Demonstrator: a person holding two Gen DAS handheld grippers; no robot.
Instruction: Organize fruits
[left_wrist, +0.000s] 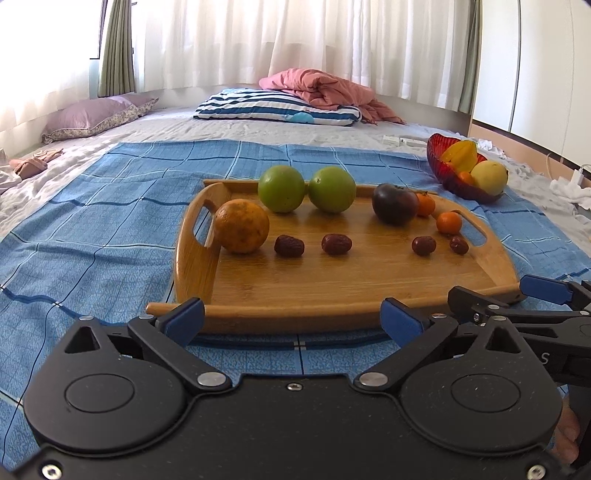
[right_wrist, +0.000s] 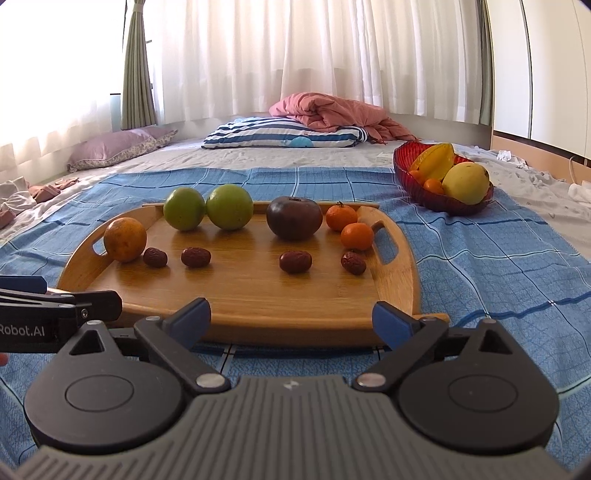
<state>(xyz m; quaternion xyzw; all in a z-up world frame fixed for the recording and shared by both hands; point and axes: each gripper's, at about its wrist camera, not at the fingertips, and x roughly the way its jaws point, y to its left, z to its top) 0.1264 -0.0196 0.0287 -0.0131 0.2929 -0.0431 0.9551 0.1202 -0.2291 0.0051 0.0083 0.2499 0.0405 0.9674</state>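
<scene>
A wooden tray (left_wrist: 351, 291) (right_wrist: 258, 302) lies on a blue checked cloth on the bed. On it stand a large orange (left_wrist: 242, 226) (right_wrist: 124, 239), two green fruits (left_wrist: 281, 188) (left_wrist: 331, 189) (right_wrist: 184, 208) (right_wrist: 229, 206), a dark purple fruit (left_wrist: 394, 204) (right_wrist: 294, 218), two small tangerines (left_wrist: 449, 222) (right_wrist: 357, 236) and several dried red dates (left_wrist: 289, 246) (right_wrist: 195, 257). My left gripper (left_wrist: 293, 321) stands open at the tray's near edge, nothing between its fingers. My right gripper (right_wrist: 291, 321) is open too, just before the near rim.
A red glass bowl (left_wrist: 458, 182) (right_wrist: 436, 201) with a starfruit, a yellow fruit and small oranges stands on the cloth right of the tray. Pillows and a pink quilt (right_wrist: 332, 110) lie at the bed's far end. Crumpled cloths lie at both sides.
</scene>
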